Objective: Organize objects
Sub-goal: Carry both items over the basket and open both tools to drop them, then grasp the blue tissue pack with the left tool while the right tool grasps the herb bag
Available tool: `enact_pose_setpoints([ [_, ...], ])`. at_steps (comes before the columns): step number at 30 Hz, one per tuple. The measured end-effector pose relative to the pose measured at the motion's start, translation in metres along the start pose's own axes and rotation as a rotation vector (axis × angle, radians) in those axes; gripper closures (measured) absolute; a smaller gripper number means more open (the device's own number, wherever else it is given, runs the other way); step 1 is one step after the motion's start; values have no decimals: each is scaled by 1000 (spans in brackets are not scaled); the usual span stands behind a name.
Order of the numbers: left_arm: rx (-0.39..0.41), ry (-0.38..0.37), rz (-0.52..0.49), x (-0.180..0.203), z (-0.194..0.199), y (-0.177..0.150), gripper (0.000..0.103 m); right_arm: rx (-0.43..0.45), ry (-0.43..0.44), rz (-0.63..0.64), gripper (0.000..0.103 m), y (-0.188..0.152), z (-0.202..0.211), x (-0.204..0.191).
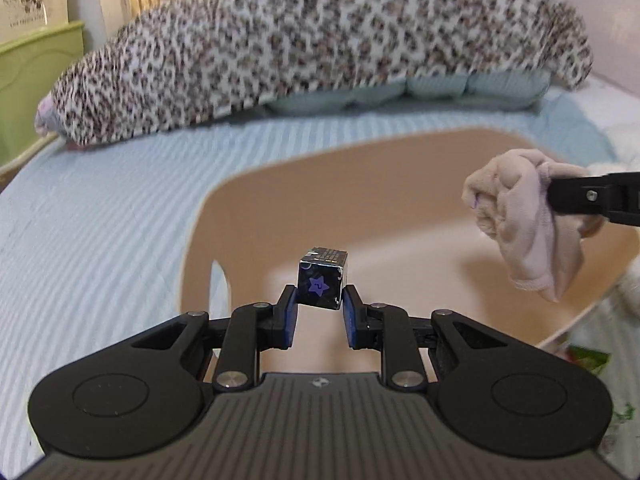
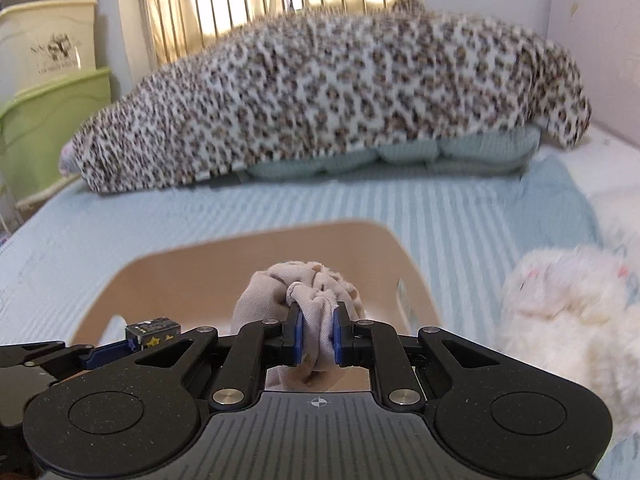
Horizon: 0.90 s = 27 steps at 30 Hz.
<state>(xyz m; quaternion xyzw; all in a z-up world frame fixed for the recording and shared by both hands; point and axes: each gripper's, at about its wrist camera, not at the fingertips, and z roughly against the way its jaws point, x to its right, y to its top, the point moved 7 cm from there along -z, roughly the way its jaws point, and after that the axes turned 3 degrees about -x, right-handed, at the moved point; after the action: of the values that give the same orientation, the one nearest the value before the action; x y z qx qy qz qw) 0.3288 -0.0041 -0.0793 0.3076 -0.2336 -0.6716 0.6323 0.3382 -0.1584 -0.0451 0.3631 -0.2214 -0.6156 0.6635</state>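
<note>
My left gripper point(image 1: 320, 300) is shut on a small dark cube with a purple star point(image 1: 322, 283) and holds it above the tan bin point(image 1: 256, 216). My right gripper point(image 2: 316, 330) is shut on a bunched beige sock point(image 2: 304, 292), also over the tan bin point(image 2: 168, 276). In the left wrist view the beige sock point(image 1: 520, 216) hangs from the right gripper's fingers point(image 1: 576, 196) at the right, over the bin's right side. In the right wrist view the cube point(image 2: 152, 332) shows at the left, in the left gripper's fingertips point(image 2: 100, 356).
The bin sits on a light blue striped bedspread point(image 1: 100, 208). A leopard-print blanket point(image 1: 312, 40) lies over pillows at the back. A white fluffy item point(image 2: 568, 312) lies right of the bin. A green container point(image 1: 36, 80) stands off the bed at the left.
</note>
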Motion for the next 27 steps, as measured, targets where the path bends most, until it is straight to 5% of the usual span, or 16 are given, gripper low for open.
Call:
enact_pose_setpoints([
  [3,-53,-8,22,-3,-10,-5,77,-46,-9,15,86,-12,-11,-2],
  [5,-50,-1,14,-5,-6,-5,76,-51,-20,23,67,-18,-7,-2],
  [7,-38,3,-12,-6,2,-3,73,-25,-25,36,60,-19,4,-2],
  [10,-18,15,-15,-10,19,0,22,8,-31,38,38,-15,27,1],
  [11,4,16,-9,-13,26,1,14,16,-30,40,28,-13,35,3],
  [17,27,-3,-57,-12,64,-7,7,29,-49,84,4,-11,79,8],
  [27,37,13,-56,-22,98,-38,3,-15,-52,71,0,-47,116,21],
])
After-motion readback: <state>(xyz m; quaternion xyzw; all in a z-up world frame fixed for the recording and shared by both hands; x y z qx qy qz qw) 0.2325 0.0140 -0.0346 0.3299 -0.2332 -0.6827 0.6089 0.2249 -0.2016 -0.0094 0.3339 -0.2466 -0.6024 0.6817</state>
